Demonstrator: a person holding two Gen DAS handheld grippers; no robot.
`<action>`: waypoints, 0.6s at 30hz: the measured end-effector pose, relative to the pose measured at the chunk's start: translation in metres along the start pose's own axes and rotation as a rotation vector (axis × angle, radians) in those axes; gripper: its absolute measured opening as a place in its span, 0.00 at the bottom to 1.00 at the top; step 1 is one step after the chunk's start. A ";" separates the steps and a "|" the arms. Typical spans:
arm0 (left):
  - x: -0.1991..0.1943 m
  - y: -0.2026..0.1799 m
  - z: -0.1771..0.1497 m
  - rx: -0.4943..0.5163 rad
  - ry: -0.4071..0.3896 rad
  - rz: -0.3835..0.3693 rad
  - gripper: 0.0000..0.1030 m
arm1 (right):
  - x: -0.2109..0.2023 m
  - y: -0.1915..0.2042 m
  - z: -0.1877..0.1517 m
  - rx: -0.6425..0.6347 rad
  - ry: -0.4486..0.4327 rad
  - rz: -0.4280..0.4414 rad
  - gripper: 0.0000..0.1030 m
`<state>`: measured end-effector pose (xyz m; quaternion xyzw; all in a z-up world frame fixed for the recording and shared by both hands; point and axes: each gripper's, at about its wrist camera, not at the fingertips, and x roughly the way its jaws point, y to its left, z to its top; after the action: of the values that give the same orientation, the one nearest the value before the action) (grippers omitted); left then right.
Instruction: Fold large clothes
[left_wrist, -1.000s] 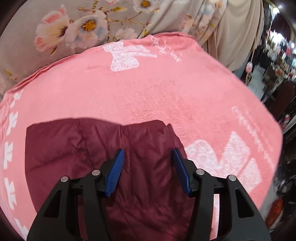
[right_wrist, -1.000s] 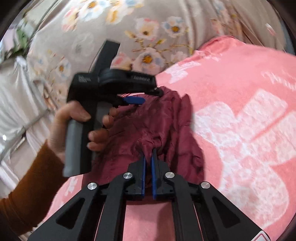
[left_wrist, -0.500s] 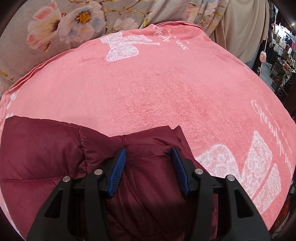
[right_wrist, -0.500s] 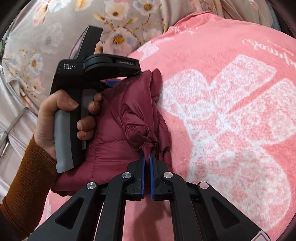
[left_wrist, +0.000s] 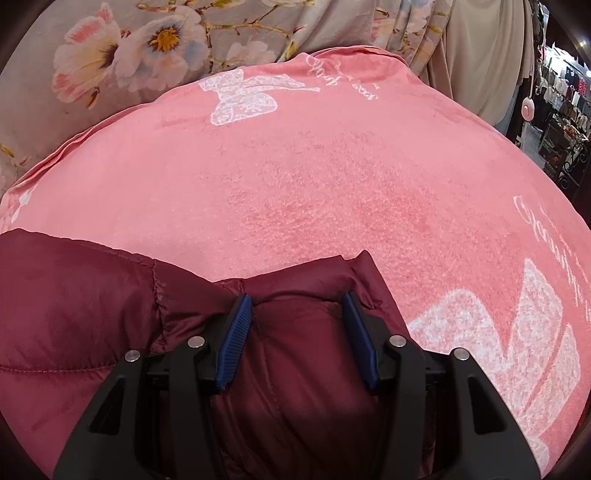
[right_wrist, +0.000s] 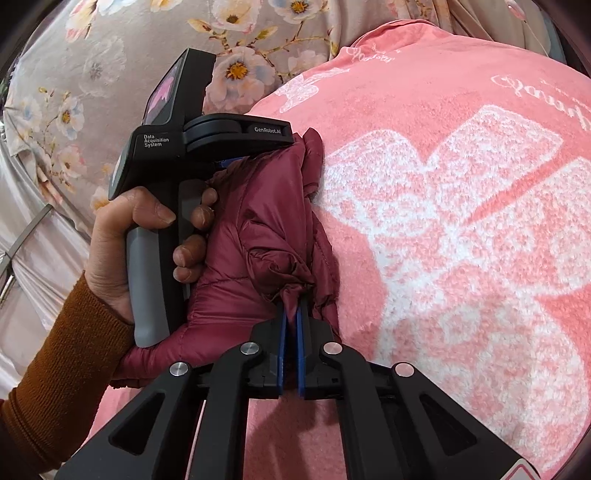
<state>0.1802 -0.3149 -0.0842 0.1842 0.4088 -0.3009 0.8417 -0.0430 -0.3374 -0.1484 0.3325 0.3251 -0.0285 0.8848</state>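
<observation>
A maroon padded jacket (left_wrist: 74, 314) lies bunched on a pink blanket (left_wrist: 295, 184). My left gripper (left_wrist: 297, 299) has its blue pads pressed on either side of a thick fold at the jacket's far edge. In the right wrist view the jacket (right_wrist: 251, 221) sits at the blanket's (right_wrist: 461, 221) left side, and my right gripper (right_wrist: 291, 306) is shut on a thin pinch of its fabric. A person's hand (right_wrist: 125, 236) in an orange-brown sleeve holds the left gripper's handle, which rests against the jacket. The jacket's near part is hidden under the grippers.
Floral grey fabric (left_wrist: 147, 44) borders the blanket at the back and left, also visible as floral fabric (right_wrist: 92, 74). A beige curtain (left_wrist: 480, 55) hangs at the back right. Beyond it are shop racks (left_wrist: 565, 110). White bow prints mark the blanket.
Both grippers have come down with the jacket, which now rests on the blanket and spreads further to the left in the left wrist view. Both grips are unchanged.
</observation>
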 end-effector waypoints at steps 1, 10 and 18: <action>0.000 0.000 -0.001 0.000 -0.004 -0.001 0.49 | 0.000 0.000 0.000 0.001 0.000 0.000 0.00; 0.003 -0.001 -0.002 0.008 -0.020 0.007 0.49 | 0.001 0.002 0.001 -0.008 -0.005 -0.008 0.00; 0.003 -0.004 -0.003 0.021 -0.022 0.026 0.49 | 0.001 0.008 -0.002 -0.021 -0.013 -0.032 0.00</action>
<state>0.1776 -0.3173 -0.0884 0.1948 0.3940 -0.2964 0.8479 -0.0416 -0.3295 -0.1455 0.3178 0.3252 -0.0416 0.8897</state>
